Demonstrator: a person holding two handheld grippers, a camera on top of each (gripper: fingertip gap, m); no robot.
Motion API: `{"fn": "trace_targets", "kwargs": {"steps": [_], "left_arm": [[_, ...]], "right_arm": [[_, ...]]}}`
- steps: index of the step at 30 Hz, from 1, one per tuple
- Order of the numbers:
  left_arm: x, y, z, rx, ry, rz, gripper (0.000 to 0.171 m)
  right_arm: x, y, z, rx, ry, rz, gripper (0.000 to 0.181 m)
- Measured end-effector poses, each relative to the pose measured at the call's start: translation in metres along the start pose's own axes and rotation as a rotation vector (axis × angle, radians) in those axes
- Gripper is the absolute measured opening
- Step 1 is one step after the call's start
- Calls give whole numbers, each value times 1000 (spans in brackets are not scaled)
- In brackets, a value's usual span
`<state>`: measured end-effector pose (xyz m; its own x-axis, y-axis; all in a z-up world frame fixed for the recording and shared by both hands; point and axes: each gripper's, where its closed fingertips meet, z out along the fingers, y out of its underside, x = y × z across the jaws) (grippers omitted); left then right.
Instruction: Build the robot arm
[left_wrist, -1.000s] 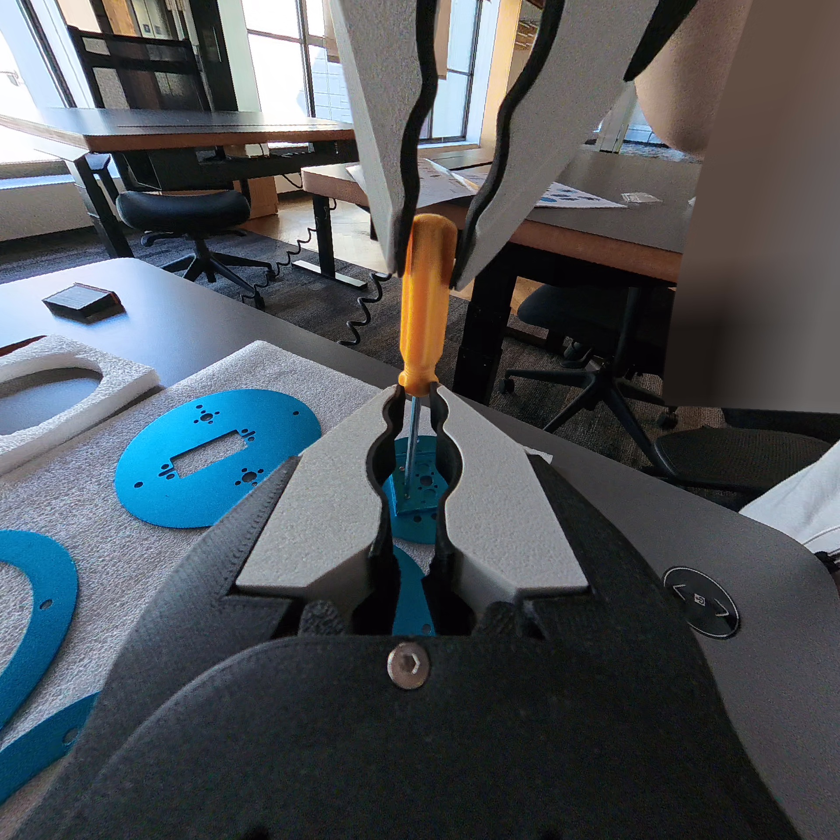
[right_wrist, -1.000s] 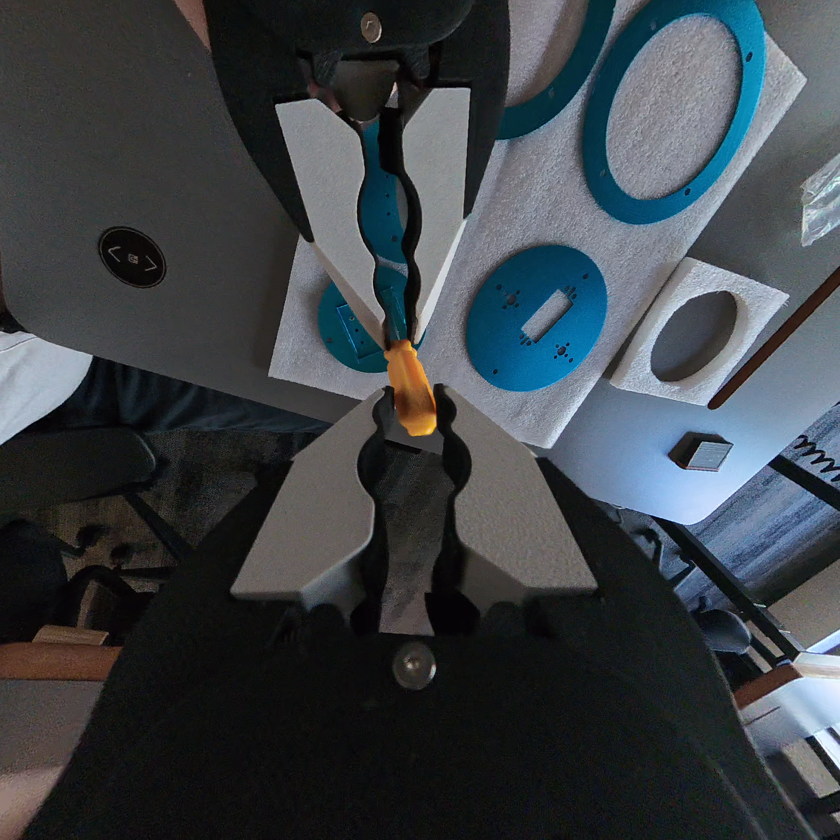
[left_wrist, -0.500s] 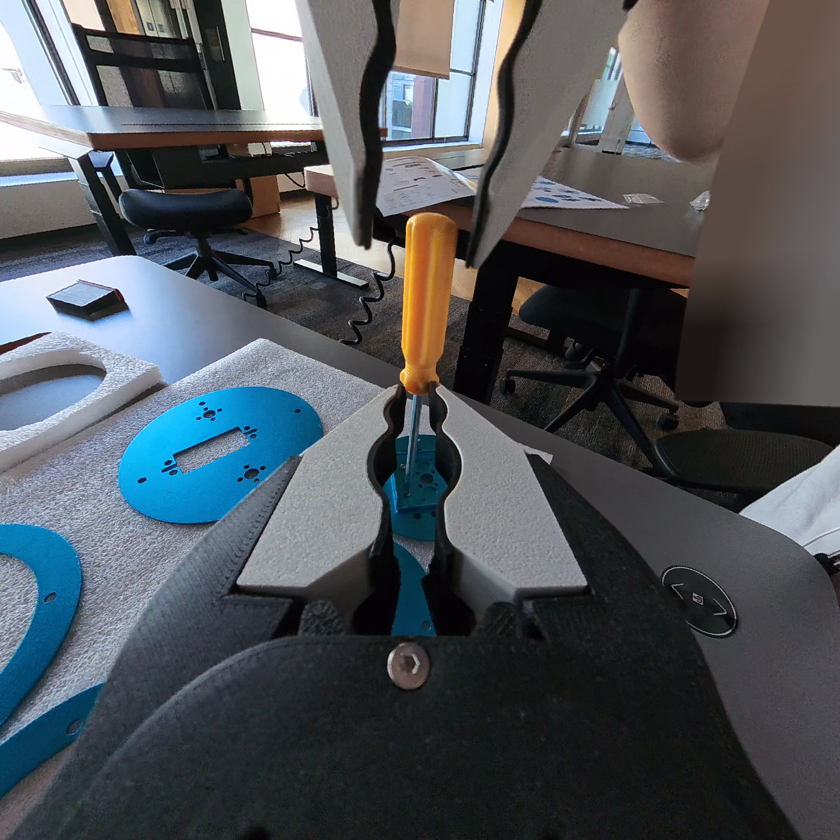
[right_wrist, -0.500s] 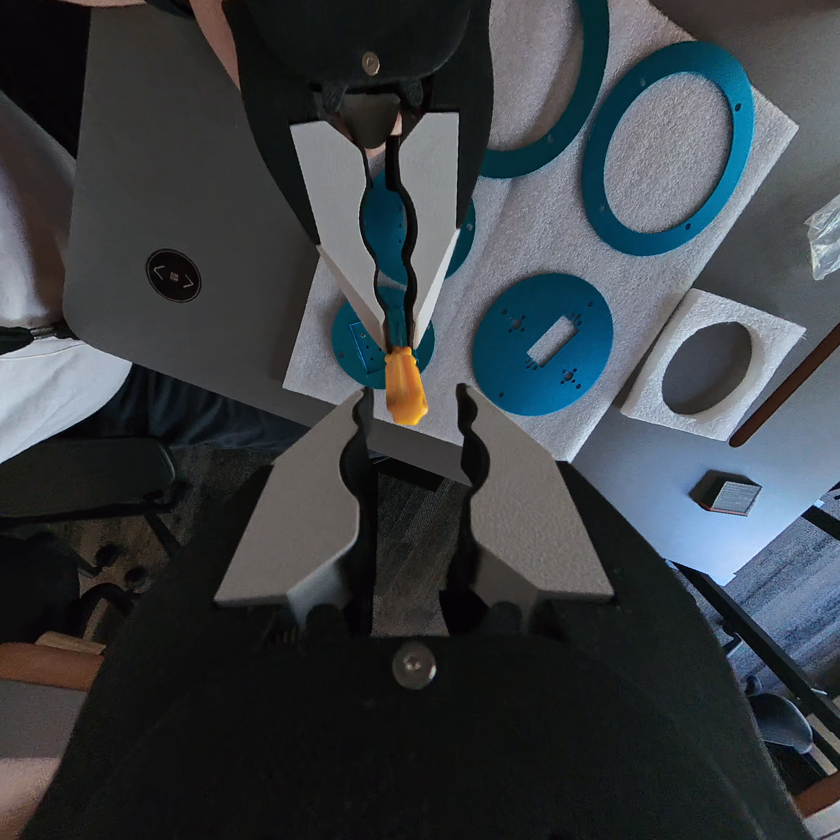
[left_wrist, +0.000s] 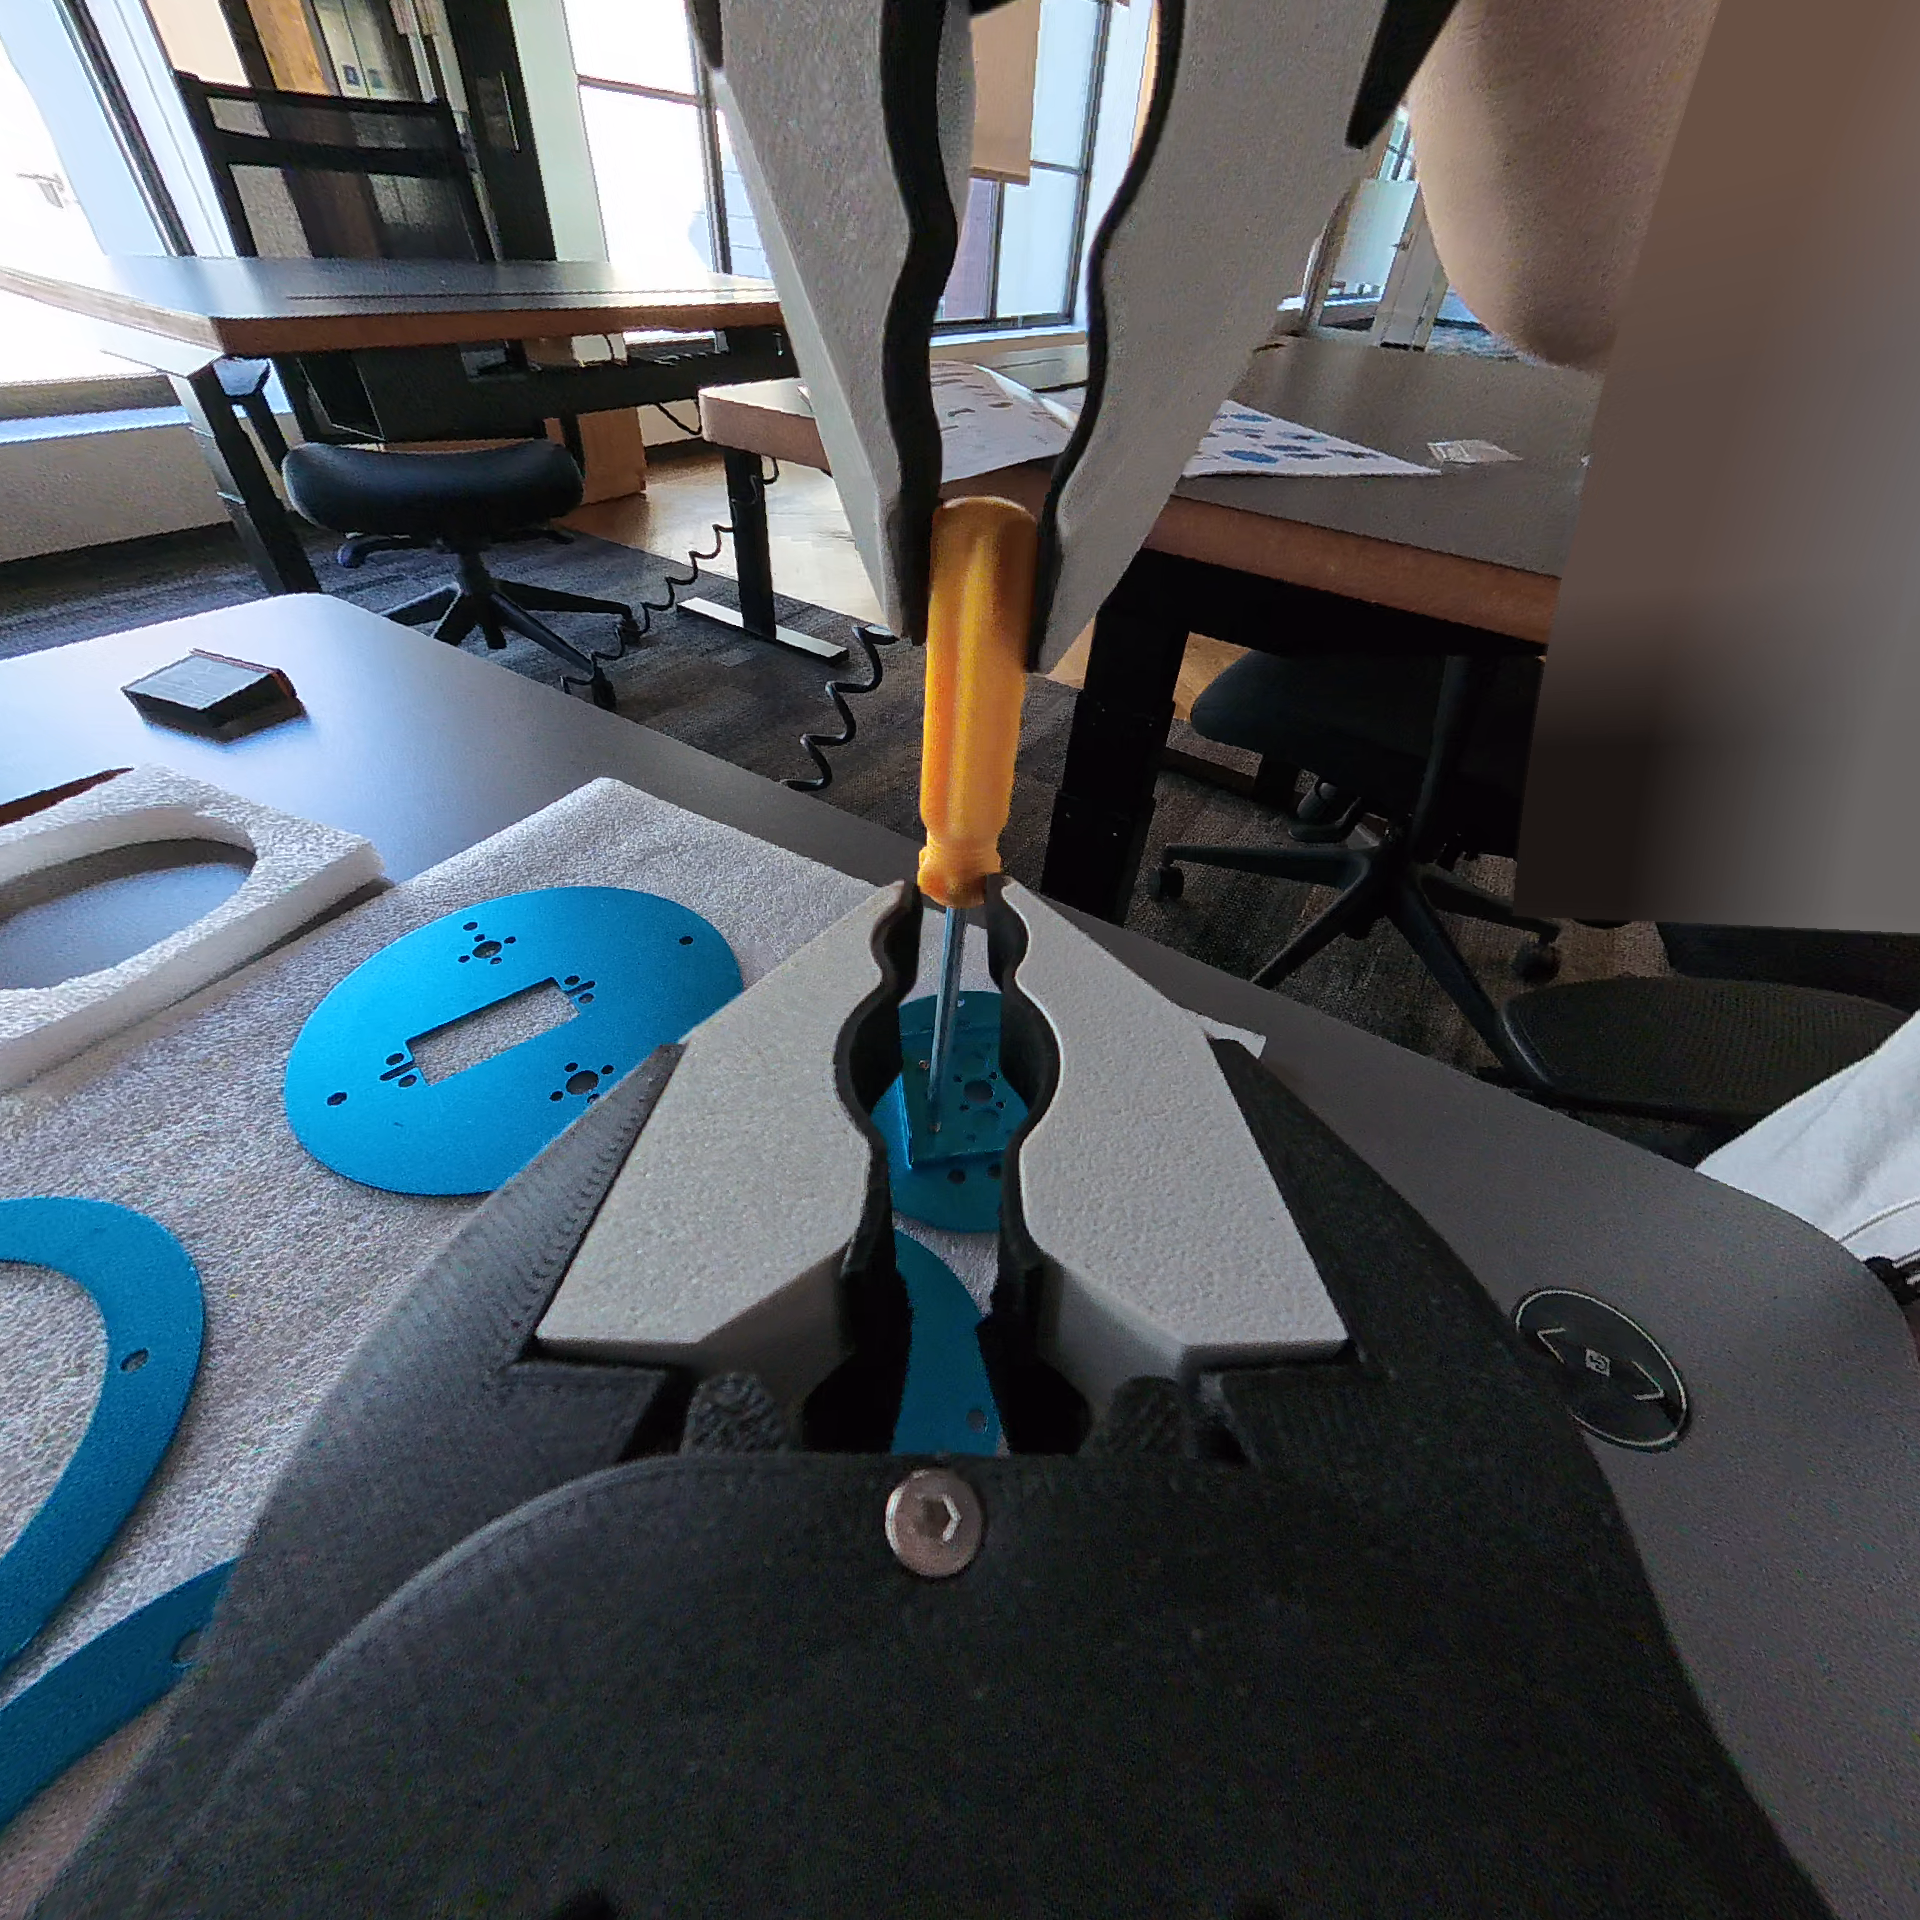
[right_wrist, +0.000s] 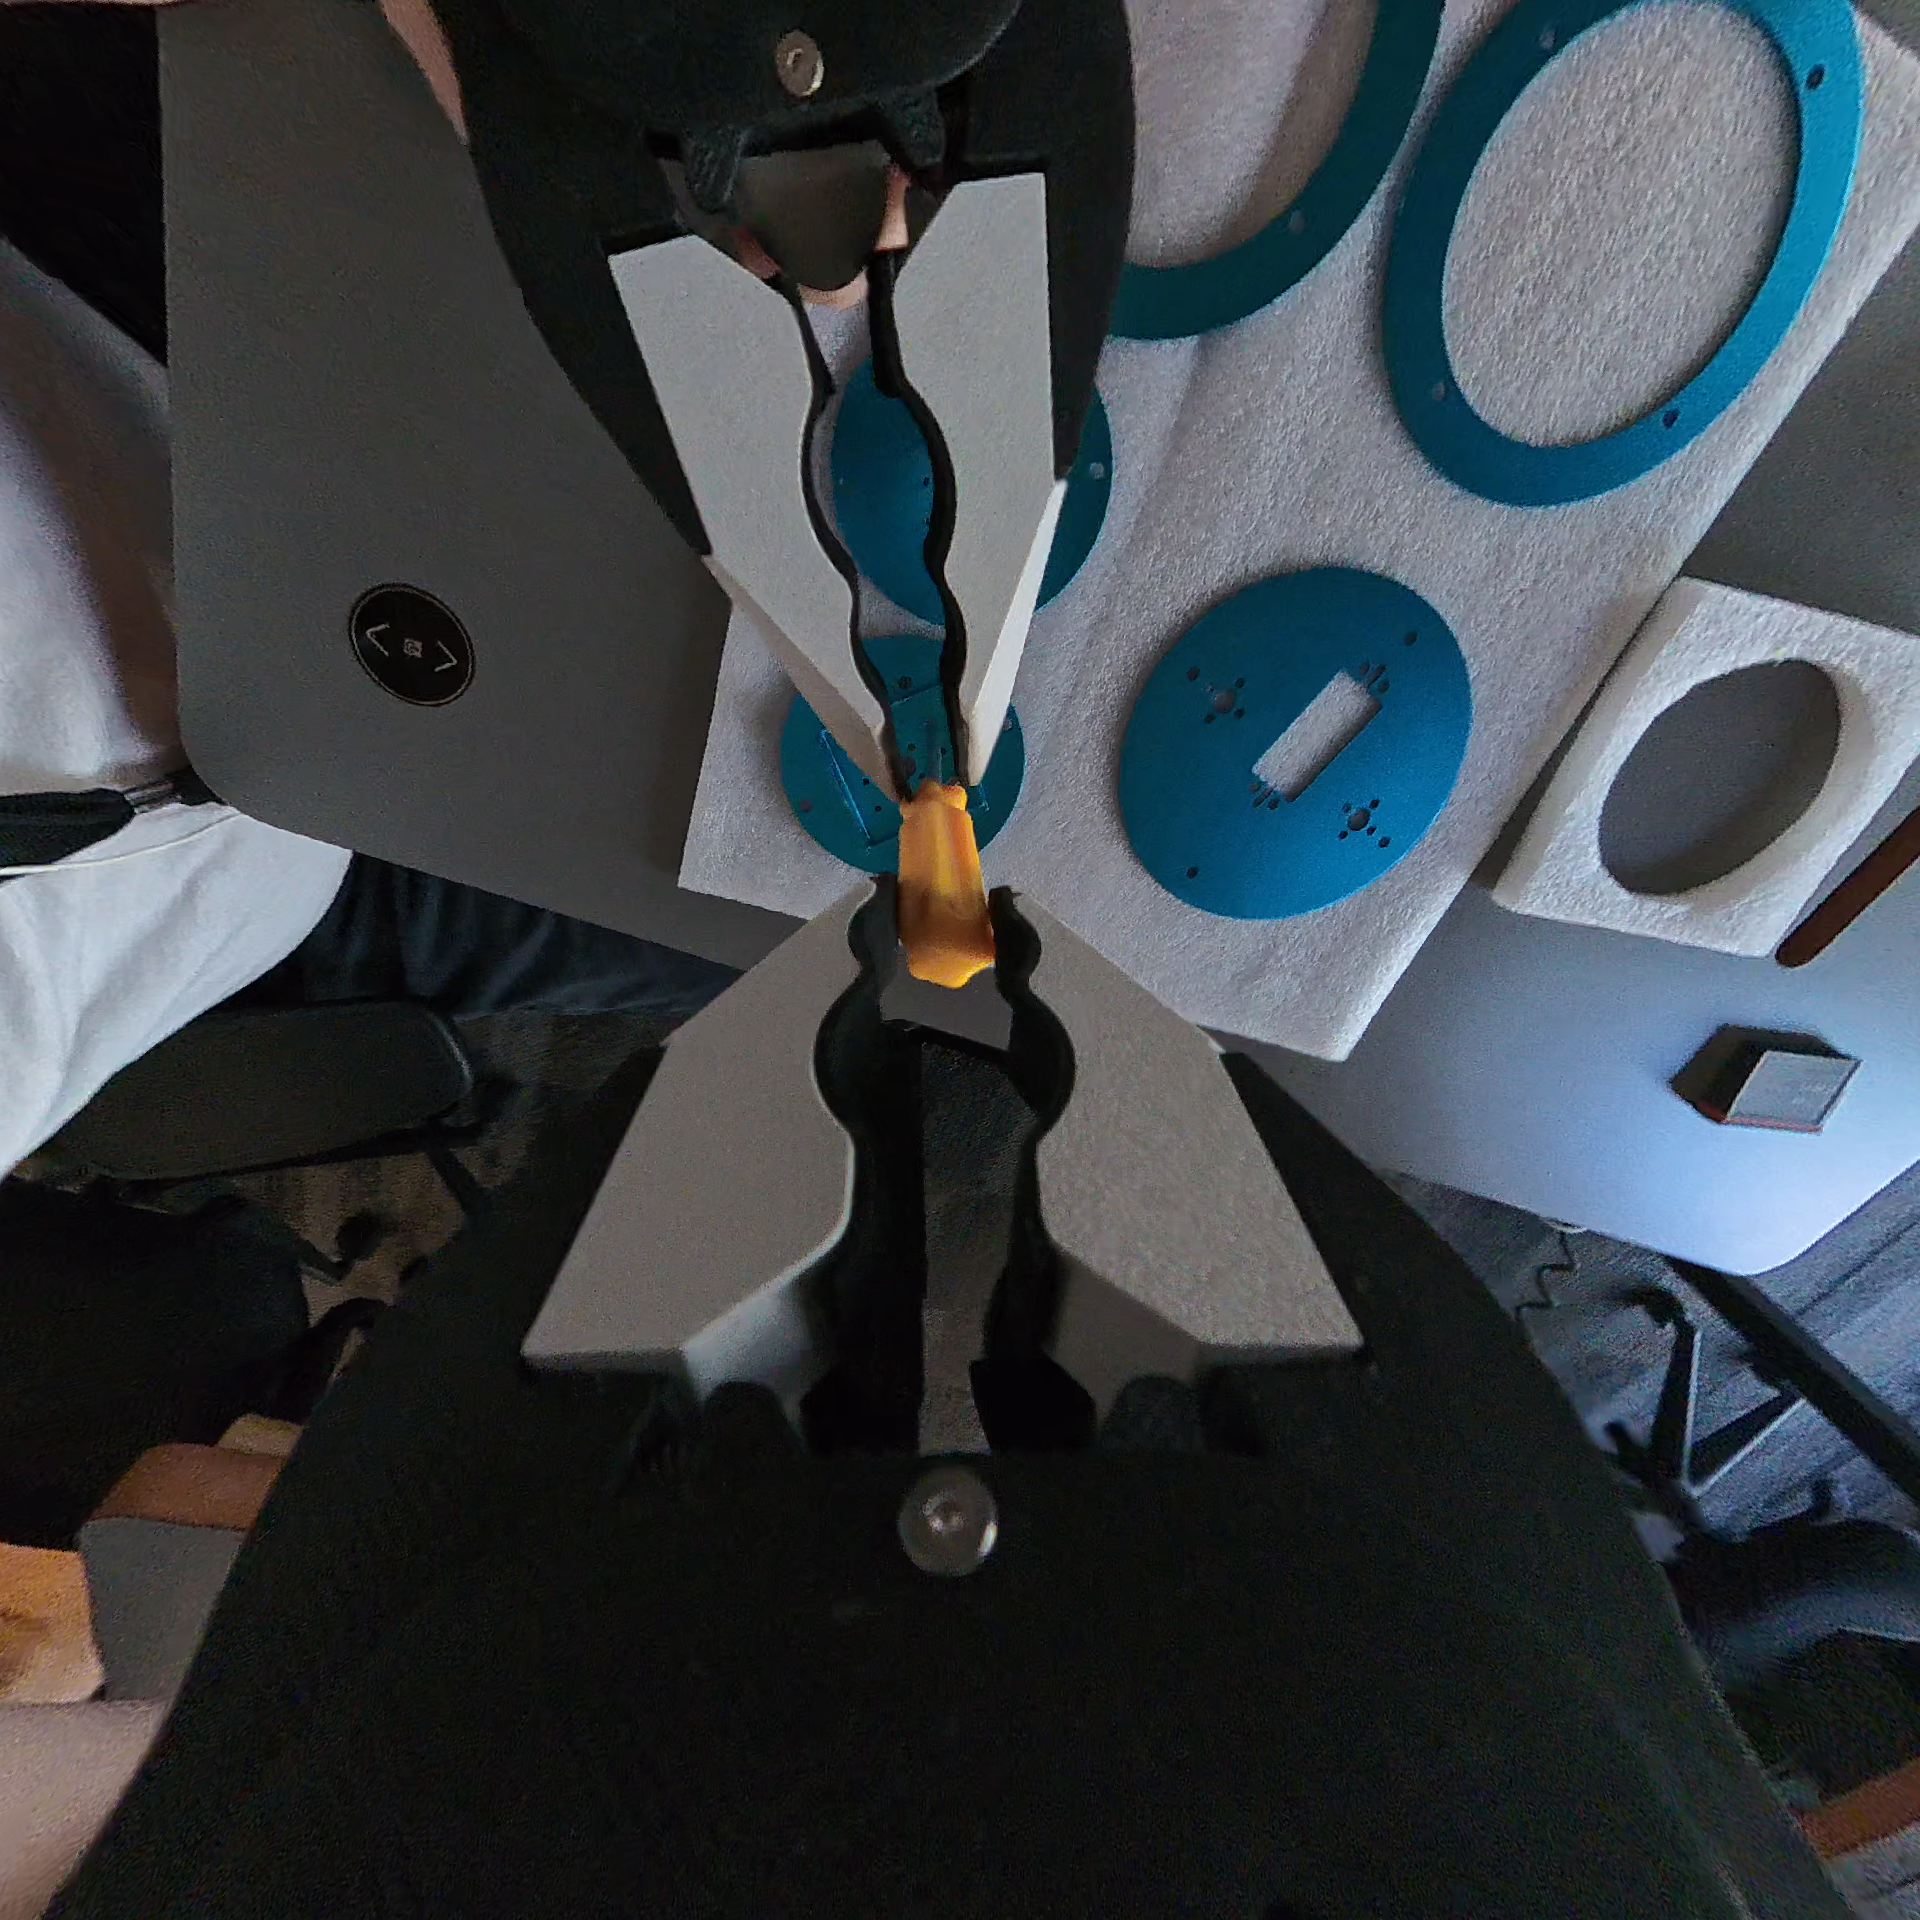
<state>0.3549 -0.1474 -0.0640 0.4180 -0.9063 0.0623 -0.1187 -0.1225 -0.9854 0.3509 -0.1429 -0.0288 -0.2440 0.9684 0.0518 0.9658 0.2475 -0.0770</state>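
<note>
A screwdriver with an orange handle (left_wrist: 971, 707) stands upright, its tip on a small blue bracket (left_wrist: 961, 1127) that sits on a small blue disc (left_wrist: 935, 1195). My left gripper (left_wrist: 956, 896) is shut on the screwdriver at the base of the handle. My right gripper (right_wrist: 938, 899) comes straight down from above and is shut on the top of the handle (right_wrist: 940, 894). It also shows in the left wrist view (left_wrist: 977, 636). The left gripper shows from above in the right wrist view (right_wrist: 928, 774), over the small disc (right_wrist: 831, 790).
A white foam mat (right_wrist: 1247, 520) carries a large blue disc with a rectangular hole (right_wrist: 1294, 743) and blue rings (right_wrist: 1621, 249). A foam block with a round hole (right_wrist: 1714, 769) and a small dark block (right_wrist: 1766, 1081) lie beyond. The table's edge and office chairs (left_wrist: 1382, 862) are close behind. There is about 4 centimetres between the tips of the two grippers.
The right gripper let go of the handle and rose with its jaws open half a second ago. It has come back down and closed on the handle top. The left gripper has kept its hold.
</note>
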Motion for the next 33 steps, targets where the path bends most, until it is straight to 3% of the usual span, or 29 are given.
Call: {"fn": "trace_targets", "kwargs": {"steps": [6, 14, 18, 20, 23, 26, 29, 30, 33], "left_arm": [[0, -1, 2, 1, -6, 5, 16], [-8, -4, -3, 11, -64, 14, 41], [2, -8, -2, 34, 16, -10, 36], [3, -5, 5, 7, 12, 0, 34], [-2, -5, 11, -19, -38, 42, 16], [-3, -5, 12, -24, -44, 56, 15], [-2, -5, 9, -13, -19, 41, 15], [-3, -5, 9, -14, -18, 40, 15], [-2, -5, 9, -20, -2, 46, 15]], "right_arm": [[2, 1, 0, -11, -4, 221, 17], [3, 1, 0, -22, -10, 254, 17], [3, 0, 0, -24, -15, 257, 17], [4, 0, 0, -22, -18, 280, 16], [6, -1, 1, -15, -22, 353, 16], [6, -1, 1, -9, -14, 390, 16], [4, -5, 1, -2, 7, 225, 20], [5, -6, 0, -5, 30, 144, 32], [8, -2, 0, -35, 79, -23, 30]]}}
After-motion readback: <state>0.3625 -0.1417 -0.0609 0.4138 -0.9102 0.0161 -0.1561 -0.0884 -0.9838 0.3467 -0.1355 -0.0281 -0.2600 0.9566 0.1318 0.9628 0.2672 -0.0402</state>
